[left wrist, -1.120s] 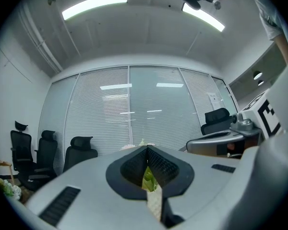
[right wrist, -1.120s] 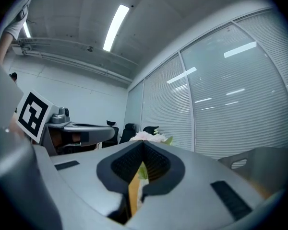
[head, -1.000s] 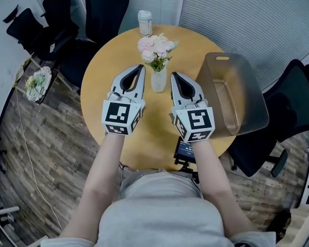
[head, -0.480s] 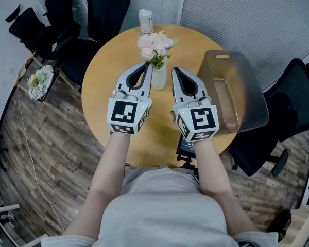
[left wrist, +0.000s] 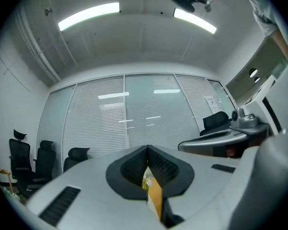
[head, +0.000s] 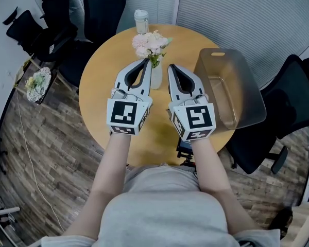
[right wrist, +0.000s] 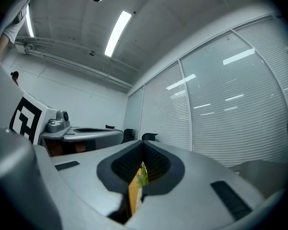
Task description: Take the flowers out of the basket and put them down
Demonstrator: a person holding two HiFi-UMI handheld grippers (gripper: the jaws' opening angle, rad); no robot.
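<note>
Evidently outside the basket [head: 247, 104] at 3 o'clock: flowers [head: 148, 42] in a vase [head: 155, 79] at mid-table [head: 103, 71]. Stand upright, long axis vertical, blooms on top. Flanked by left gripper [head: 145, 62] at 7 o'clock and right gripper [head: 171, 67] at 5 o'clock of the vase, both clenched tight on nothing. Probably held close and shut so as not to knock the vase.

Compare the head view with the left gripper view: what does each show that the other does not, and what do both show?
Only the head view: the clear basket, the jar and the pink blooms. Only the left gripper view: the ceiling lights. Both: the shut left claw, black chairs and some tabletop.
</note>
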